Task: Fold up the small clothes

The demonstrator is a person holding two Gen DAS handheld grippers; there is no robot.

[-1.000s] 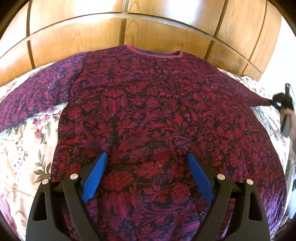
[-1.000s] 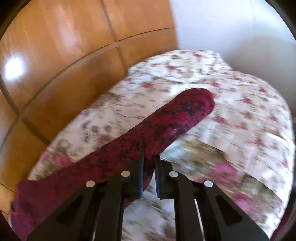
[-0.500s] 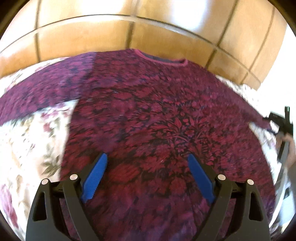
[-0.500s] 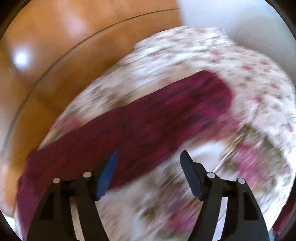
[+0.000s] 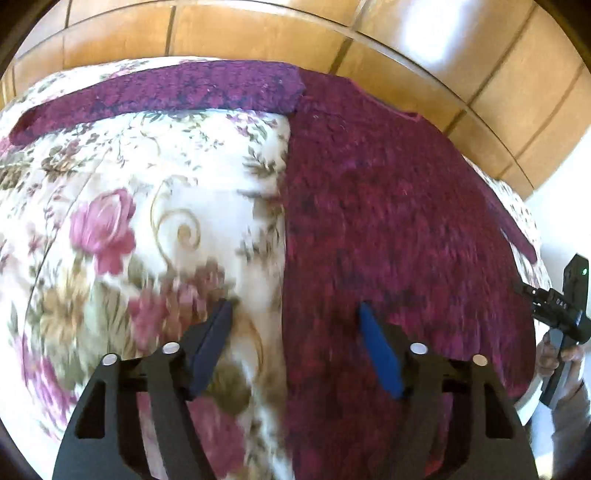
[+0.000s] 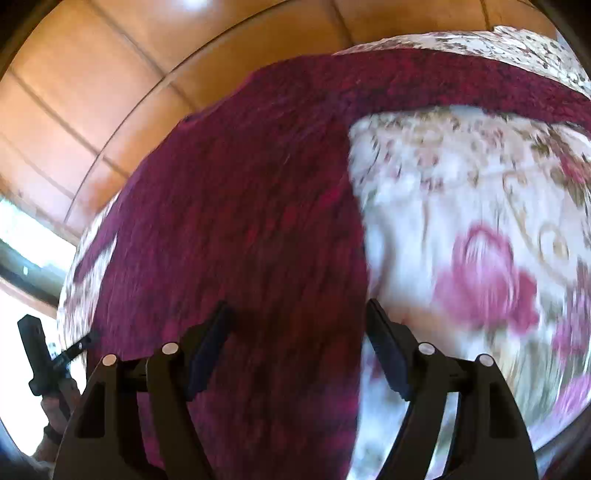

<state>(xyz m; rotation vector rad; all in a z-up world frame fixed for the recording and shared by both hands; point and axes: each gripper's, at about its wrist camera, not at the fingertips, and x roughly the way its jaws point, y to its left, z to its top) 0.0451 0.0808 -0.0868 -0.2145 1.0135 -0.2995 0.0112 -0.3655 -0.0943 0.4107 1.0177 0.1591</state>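
Top: red patterned top [image 5: 388,206] is lying flat on the floral bed [image 5: 122,229], sleeves outstretched.
Claws: my left claw [image 5: 295,347], just closing partway, and right claw [image 6: 299,343] are hovering spread, straddling its side edges, empty.
Next: I am lining up side-hem pinches to fold inward.

A dark red shirt [image 5: 388,221] lies flat on a flowery bedspread [image 5: 129,221] and fills the right half of the picture. One sleeve [image 5: 166,92] stretches across the top to the upper left. At the bottom, the left gripper [image 5: 295,325] has just been closing, with the shirt's side edge between its blue pads [image 5: 380,354], which do not press on it. At the right edge a hand [image 5: 554,354] holds the other gripper [image 5: 565,306]. Wooden panels [image 5: 406,33] run along the top.
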